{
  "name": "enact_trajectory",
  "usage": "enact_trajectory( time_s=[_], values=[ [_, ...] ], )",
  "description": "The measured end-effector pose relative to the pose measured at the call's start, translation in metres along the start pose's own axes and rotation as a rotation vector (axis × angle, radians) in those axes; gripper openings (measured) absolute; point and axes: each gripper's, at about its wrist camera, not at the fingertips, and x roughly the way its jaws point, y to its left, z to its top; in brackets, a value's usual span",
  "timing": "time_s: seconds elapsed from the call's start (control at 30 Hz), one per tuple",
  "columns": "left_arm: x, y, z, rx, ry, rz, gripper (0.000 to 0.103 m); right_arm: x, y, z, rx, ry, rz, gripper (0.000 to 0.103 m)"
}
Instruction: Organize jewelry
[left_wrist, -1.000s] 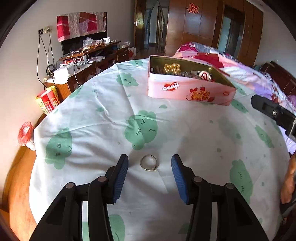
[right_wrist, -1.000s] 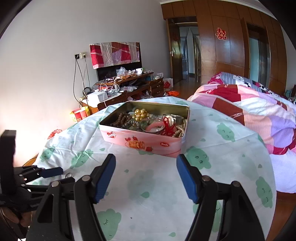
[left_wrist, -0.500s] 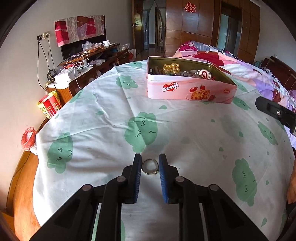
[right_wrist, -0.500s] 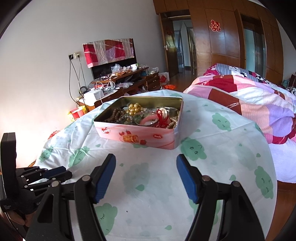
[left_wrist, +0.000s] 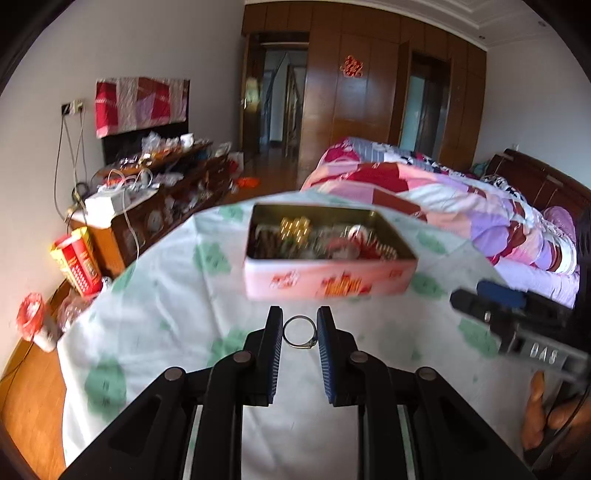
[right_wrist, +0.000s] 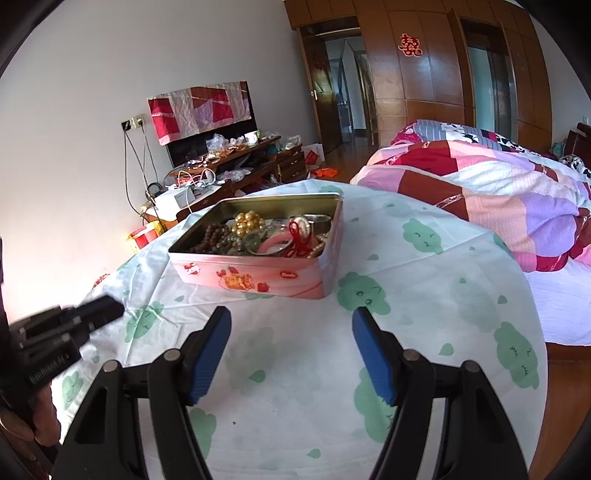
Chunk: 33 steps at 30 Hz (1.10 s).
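Only my left wrist view shows the thin silver ring: my left gripper pinches it between its blue pads above the green-patterned white tablecloth, just short of the pink rectangular tin of jewelry. That view is blurred. My right gripper hovers spread and empty, pointing at the tin. Both hands are largely cut off.

We see a round table under a white cloth printed with green cloud faces – creased, hanging over the edge. Directly on the cloth sits one pink tin, open – heaped with beads and bangles.
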Motion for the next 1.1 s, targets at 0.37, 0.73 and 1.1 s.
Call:
enact_trajectory(
  time_s=[0.37, 0.73, 1.1],
  values=[
    [0.065, -0.010, 0.046, 0.016, -0.002, 0.005, 0.019, 0.008, -0.016, 0.007, 0.042, 0.002, -0.004, 0.071],
    [0.130, -0.006, 0.048, 0.010, 0.100, 0.066, 0.019, 0.019, -0.031, 0.012, 0.103, 0.026, 0.013, 0.071],
    [0.120, -0.005, 0.046, -0.048, 0.106, 0.096, 0.045, 0.020, -0.034, 0.011, 0.129, 0.024, 0.014, 0.071]
  ],
)
